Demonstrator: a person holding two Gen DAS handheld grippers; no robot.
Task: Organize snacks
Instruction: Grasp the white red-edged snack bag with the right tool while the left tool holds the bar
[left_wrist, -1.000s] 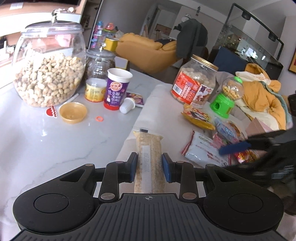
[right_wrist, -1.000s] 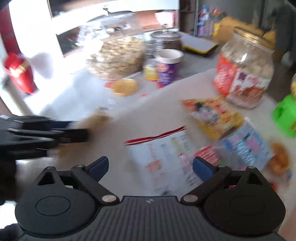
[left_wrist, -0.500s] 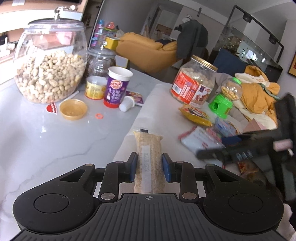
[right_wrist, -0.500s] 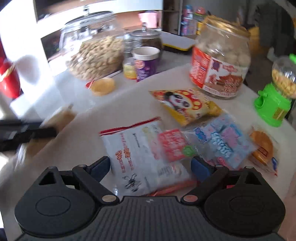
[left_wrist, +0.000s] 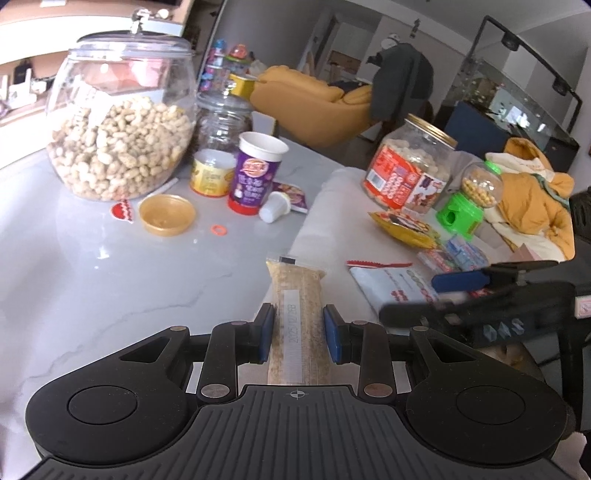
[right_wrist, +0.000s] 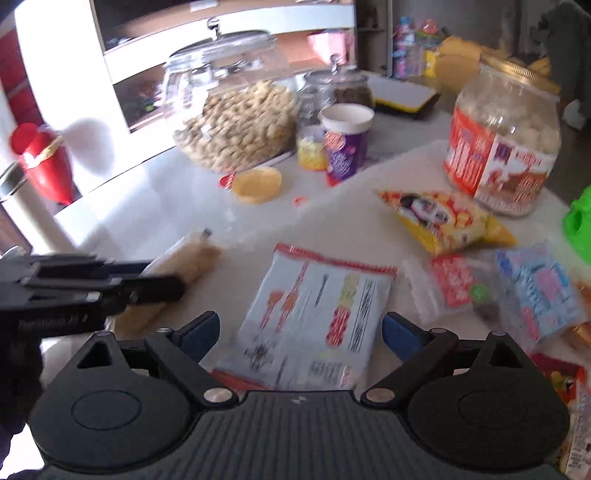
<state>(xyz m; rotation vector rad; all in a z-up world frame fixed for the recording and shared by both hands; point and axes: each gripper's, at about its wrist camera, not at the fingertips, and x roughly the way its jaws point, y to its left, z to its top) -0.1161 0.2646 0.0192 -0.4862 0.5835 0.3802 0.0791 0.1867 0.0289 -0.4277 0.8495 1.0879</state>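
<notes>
My left gripper (left_wrist: 298, 334) is shut on a long tan snack bar packet (left_wrist: 295, 295), held over the white cloth's left edge; it shows at left in the right wrist view (right_wrist: 184, 258). My right gripper (right_wrist: 301, 332) is open, its fingers either side of a flat white packet with red print (right_wrist: 314, 310), which also shows in the left wrist view (left_wrist: 391, 284). Further right lie a yellow panda bag (right_wrist: 443, 221), a red packet (right_wrist: 456, 280) and a blue packet (right_wrist: 535, 288).
A big glass peanut jar (left_wrist: 118, 136), a purple cup (left_wrist: 255, 173), a small yellow tin (left_wrist: 212, 173) and a yellow lid (left_wrist: 166, 216) stand on the marble top. A red-labelled jar (left_wrist: 410, 166) and a green candy dispenser (left_wrist: 469, 203) stand at the cloth's far side.
My right gripper has moved left and down over the white packet, still open. My left gripper has kept hold of the snack bar and barely moved.
</notes>
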